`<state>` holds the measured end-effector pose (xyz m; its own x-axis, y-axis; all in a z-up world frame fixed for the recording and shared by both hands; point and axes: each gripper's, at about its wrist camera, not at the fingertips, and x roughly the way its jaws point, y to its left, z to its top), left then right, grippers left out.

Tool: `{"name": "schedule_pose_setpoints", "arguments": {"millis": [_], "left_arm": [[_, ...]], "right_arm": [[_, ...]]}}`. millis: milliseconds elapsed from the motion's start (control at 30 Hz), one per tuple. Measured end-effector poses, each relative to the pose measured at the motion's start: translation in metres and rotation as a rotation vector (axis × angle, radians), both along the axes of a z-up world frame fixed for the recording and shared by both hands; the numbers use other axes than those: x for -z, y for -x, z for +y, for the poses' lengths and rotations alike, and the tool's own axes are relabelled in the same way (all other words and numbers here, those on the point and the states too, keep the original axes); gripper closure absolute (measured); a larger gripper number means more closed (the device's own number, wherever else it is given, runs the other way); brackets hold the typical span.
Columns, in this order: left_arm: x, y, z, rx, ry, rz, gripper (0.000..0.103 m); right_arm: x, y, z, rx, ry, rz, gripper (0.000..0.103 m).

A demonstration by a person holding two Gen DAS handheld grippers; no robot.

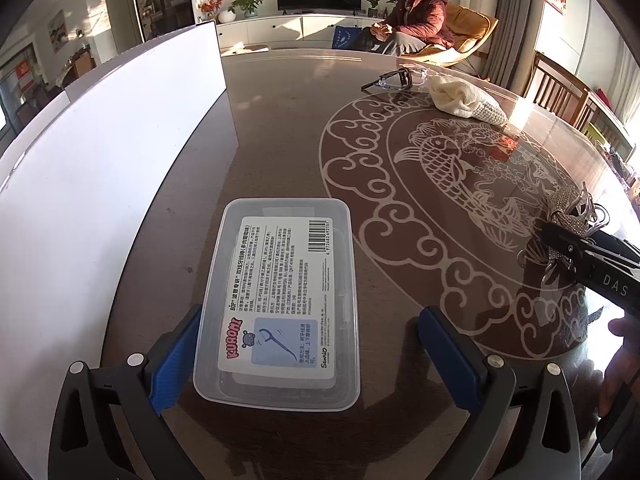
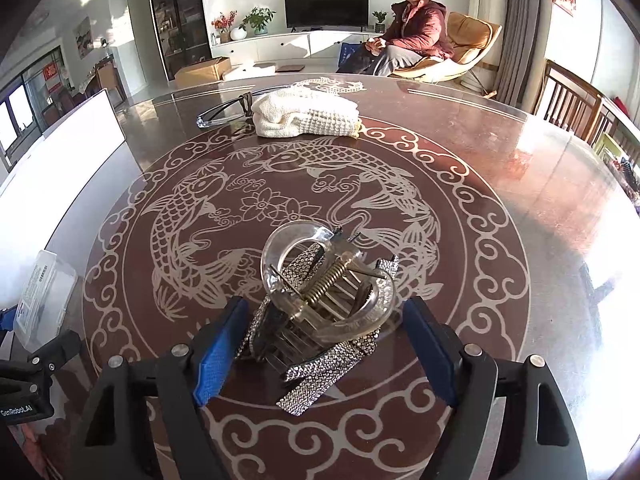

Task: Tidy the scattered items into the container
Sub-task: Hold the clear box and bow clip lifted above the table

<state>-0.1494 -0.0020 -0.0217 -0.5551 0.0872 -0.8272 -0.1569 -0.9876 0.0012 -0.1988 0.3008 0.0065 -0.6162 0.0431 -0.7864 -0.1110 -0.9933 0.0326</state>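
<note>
In the left wrist view, the left tongs stand wide apart around the near end of a clear plastic box that rests on the dark patterned counter; the left blue pad sits right at the box's wall, though whether it touches is hard to tell, and the right pad is clear of it. A labelled floss pick pack lies flat inside the box. Farther off lie a pair of glasses and, just beside them, a cream knitted cloth. At the right edge, the right tongs reach the sparkly hair clip. In the right wrist view, those tongs are partly open with the hair clip lying on the counter between the blue pads, neither pad pressing on it. The box shows at the left edge, well apart from the clip.
</note>
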Motion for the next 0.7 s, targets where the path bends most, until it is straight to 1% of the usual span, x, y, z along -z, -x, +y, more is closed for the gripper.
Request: {"name": "schedule_pose_setpoints", "arguments": {"millis": [33, 67, 167, 233, 267, 333, 400, 467, 533, 600, 667, 700], "left_arm": [[-0.003, -0.002, -0.001, 0.002, -0.004, 0.016, 0.034], [-0.006, -0.003, -0.003, 0.008, -0.014, 0.022, 0.042], [-0.009, -0.005, -0.011, 0.019, -0.106, 0.012, 0.041], [-0.010, -0.010, -0.009, 0.041, -0.136, -0.003, 0.041], [-0.011, -0.013, -0.006, 0.057, -0.138, -0.009, 0.041], [-0.010, -0.022, 0.003, 0.088, -0.113, -0.011, 0.041], [-0.008, -0.028, 0.013, 0.103, -0.050, 0.004, 0.041], [-0.006, -0.030, 0.021, 0.107, 0.003, 0.020, 0.041], [-0.007, -0.031, 0.021, 0.096, -0.003, 0.026, 0.041], [-0.006, -0.032, 0.021, 0.094, 0.000, 0.036, 0.039], [-0.005, -0.031, 0.021, 0.083, 0.006, 0.040, 0.028], [-0.003, -0.030, 0.019, 0.064, 0.005, 0.035, 0.018]], "right_arm": [[-0.002, -0.003, 0.003, 0.003, 0.019, 0.014, 0.044], [-0.002, -0.005, 0.006, 0.003, 0.044, 0.020, 0.045], [-0.004, -0.014, 0.010, -0.012, 0.076, 0.029, 0.046], [-0.005, -0.022, 0.008, -0.047, 0.080, 0.029, 0.046], [-0.005, -0.028, 0.005, -0.069, 0.072, 0.026, 0.046], [-0.005, -0.043, -0.003, -0.117, 0.042, 0.018, 0.045], [-0.005, -0.059, -0.009, -0.156, 0.004, 0.009, 0.045], [-0.004, -0.069, -0.009, -0.167, -0.011, 0.009, 0.045], [-0.004, -0.072, -0.004, -0.148, -0.006, 0.007, 0.044], [-0.004, -0.072, -0.001, -0.140, 0.000, 0.005, 0.043], [-0.003, -0.072, -0.005, -0.147, -0.026, -0.002, 0.041], [-0.002, -0.072, -0.008, -0.148, -0.042, -0.004, 0.039]]}}
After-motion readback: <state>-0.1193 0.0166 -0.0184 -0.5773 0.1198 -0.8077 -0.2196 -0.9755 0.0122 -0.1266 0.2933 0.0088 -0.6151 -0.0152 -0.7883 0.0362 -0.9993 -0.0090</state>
